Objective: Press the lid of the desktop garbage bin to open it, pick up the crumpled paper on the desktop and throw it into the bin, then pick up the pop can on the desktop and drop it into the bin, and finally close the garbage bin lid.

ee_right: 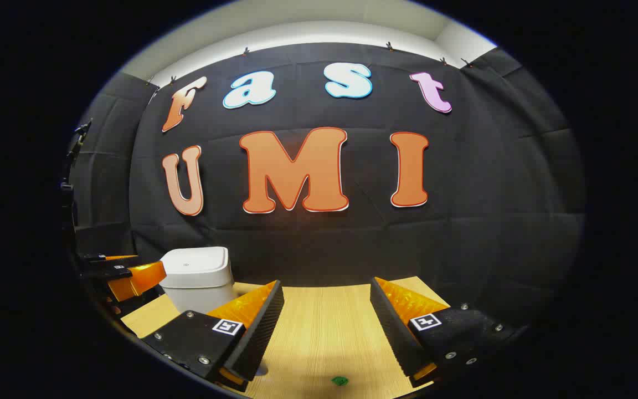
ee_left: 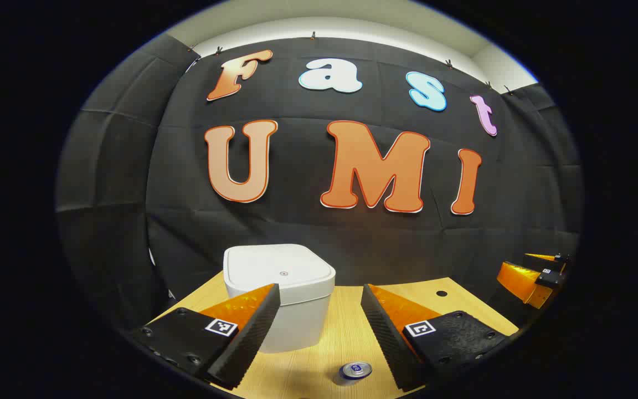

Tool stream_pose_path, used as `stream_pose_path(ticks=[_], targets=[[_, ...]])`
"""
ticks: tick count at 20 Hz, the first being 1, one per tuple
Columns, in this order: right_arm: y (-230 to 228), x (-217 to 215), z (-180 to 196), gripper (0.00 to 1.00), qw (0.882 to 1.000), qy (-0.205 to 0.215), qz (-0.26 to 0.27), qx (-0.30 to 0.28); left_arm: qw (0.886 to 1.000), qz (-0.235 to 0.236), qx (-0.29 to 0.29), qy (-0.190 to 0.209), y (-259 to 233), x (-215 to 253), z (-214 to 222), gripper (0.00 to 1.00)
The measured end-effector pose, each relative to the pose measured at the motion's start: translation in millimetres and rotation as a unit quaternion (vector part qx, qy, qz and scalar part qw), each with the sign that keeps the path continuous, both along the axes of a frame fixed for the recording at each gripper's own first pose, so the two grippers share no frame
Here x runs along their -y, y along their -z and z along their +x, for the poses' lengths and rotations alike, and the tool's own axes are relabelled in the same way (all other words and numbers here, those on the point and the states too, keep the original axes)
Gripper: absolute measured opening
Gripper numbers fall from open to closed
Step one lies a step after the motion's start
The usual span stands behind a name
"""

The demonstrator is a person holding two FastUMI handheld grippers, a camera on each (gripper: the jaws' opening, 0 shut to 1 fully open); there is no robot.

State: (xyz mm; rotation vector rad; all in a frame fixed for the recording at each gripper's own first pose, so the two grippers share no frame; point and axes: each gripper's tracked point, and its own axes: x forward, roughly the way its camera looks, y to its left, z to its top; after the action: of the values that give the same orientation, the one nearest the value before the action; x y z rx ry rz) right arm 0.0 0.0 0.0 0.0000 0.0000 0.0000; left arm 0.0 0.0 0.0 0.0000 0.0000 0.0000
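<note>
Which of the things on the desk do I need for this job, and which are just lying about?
For the job: the white bin, lid shut; the can standing on the desk in front of it; left gripper and right gripper, both open.

Just lying about: a small green thing on the desk.

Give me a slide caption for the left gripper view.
Open left tongs face the closed white bin, pop can on the wooden desktop between them.
</note>
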Motion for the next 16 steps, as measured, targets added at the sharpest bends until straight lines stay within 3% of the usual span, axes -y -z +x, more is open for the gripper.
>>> stream_pose_path(ticks=[11, 16], targets=[[-2.3, -2.1, -2.2, 0.94, 1.000, -0.001, 0.004, 0.002, 1.000, 0.012, 0.005, -0.008, -1.7, -5.9, -0.9, 0.94], [-3.6, -3.1, -3.8, 0.94, 1.000, -0.003, -0.001, 0.004, 1.000, -0.001, 0.005, 0.010, -1.8, 3.1, -2.3, 0.94]])
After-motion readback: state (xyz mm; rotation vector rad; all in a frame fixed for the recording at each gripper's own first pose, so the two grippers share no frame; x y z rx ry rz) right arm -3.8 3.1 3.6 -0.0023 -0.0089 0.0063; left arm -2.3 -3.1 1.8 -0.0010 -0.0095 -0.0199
